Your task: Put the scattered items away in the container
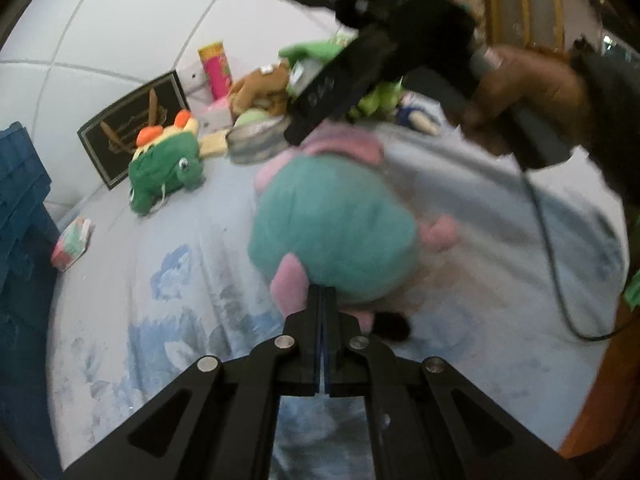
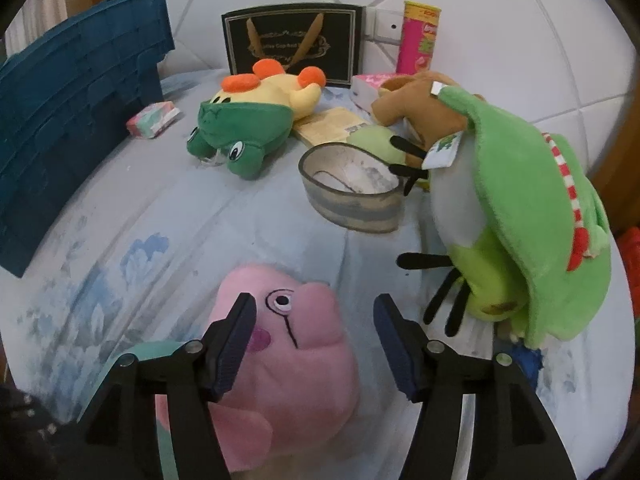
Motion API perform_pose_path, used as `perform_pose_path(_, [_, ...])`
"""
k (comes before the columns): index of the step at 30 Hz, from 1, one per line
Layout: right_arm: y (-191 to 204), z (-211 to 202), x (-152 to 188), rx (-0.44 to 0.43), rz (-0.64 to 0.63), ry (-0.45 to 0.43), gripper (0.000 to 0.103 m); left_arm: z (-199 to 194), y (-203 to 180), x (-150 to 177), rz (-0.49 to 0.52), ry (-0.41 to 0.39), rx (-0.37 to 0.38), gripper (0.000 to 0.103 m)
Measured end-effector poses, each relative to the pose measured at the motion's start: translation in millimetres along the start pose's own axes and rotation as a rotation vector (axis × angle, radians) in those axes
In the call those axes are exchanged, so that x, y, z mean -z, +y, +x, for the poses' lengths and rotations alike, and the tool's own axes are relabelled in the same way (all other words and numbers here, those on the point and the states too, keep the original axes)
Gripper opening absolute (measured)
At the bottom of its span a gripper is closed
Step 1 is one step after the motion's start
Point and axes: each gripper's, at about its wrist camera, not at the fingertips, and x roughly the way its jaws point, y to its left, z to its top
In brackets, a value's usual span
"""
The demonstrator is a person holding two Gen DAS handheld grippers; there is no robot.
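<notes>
We are holding the left gripper point(image 1: 321, 294) with its jaws together and nothing between them, its tip just beside the pink leg of the pig plush point(image 1: 332, 224) lying mid-bed. Our right gripper point(image 2: 314, 342) is hovering with jaws apart astride the plush's pink head, the pads not pressing it. The blue container point(image 2: 76, 92) is sitting at the bed's point(image 2: 192, 216) far left edge, well apart from the plush.
</notes>
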Motion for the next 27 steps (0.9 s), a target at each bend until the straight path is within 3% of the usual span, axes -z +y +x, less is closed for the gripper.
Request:
perform_pose_path(4, [4, -2, -4, -0.029, -0.012, -0.023, 0.062, 4, 9, 2, -0.024, 0.007, 0.023, 0.0])
perform_pose_path(6, [6, 7, -7, 0.013, -0.03, 0.013, 0.062, 11, 9, 2, -0.025, 0.029, 0.033, 0.0])
perform_pose_path(8, [6, 17, -7, -0.001, -0.031, 0.06, 0.062, 15, 10, 5, -0.034, 0.028, 0.025, 0.0])
perform_pose_path(10, [10, 13, -6, 0.026, -0.051, 0.045, 0.044, 11, 15, 8, -0.057, -0.005, 0.03, 0.0])
perform_pose_path(11, [12, 11, -5, 0.043, -0.065, 0.041, 0.02, 8, 17, 8, -0.071, -0.021, 0.04, 0.0])
perform_pose_path(12, [16, 9, -3, 0.068, -0.086, 0.037, 0.011, 5, 19, 7, -0.069, -0.029, 0.04, 0.0])
perform_pose_path(21, [12, -31, 1, 0.034, -0.028, -0.074, 0.006, -21, 25, -2, -0.076, -0.088, 0.04, 0.0])
perform_pose_path(27, [14, -53, -1, 0.034, -0.018, -0.11, 0.002, -30, 29, -7, -0.069, -0.08, 0.026, 0.0])
